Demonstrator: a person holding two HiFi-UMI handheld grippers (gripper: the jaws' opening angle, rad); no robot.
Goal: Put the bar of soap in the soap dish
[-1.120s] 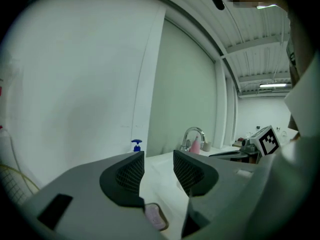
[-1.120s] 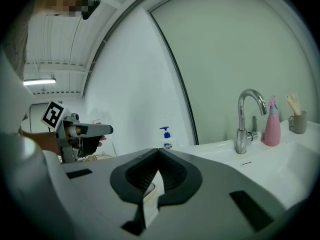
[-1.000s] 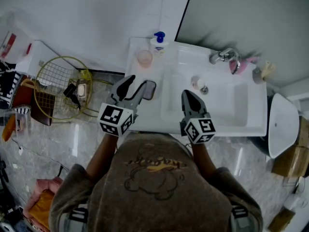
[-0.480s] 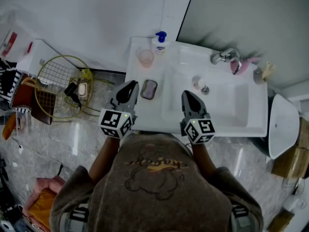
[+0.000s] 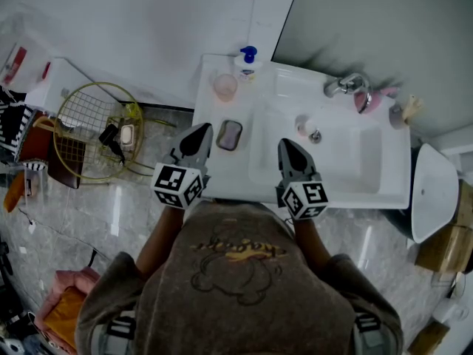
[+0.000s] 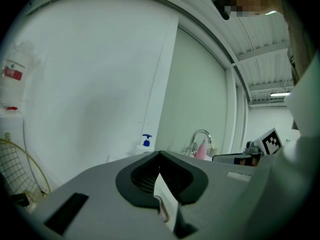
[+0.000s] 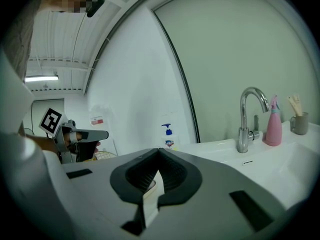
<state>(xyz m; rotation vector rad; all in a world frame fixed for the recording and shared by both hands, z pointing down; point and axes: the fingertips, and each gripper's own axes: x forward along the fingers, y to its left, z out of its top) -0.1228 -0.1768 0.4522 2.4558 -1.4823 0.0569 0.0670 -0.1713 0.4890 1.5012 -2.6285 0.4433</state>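
Note:
The bar of soap (image 5: 229, 134), a dull purple oblong, lies in a pale-rimmed soap dish (image 5: 239, 126) on the white counter left of the basin. My left gripper (image 5: 202, 130) sits just left of it, jaws shut with nothing between them; the soap is apart from it. In the left gripper view the left gripper (image 6: 160, 156) shows its dark pads closed together. My right gripper (image 5: 285, 146) hovers over the basin's near left corner, also shut and empty. The right gripper (image 7: 159, 154) shows the same in its own view, with a bit of the soap dish (image 7: 150, 186) showing behind the pads.
A pink cup (image 5: 225, 87) and a blue-pump dispenser (image 5: 247, 59) stand at the counter's back left. The faucet (image 5: 344, 85), a pink bottle (image 5: 366, 100) and a small holder (image 5: 403, 111) line the back right. A wire basket (image 5: 92, 132) sits on the floor left.
The left gripper's jaws went from wide open around the soap to fully shut, and it drew back slightly to the left. The soap stays in the dish. The right gripper has not moved.

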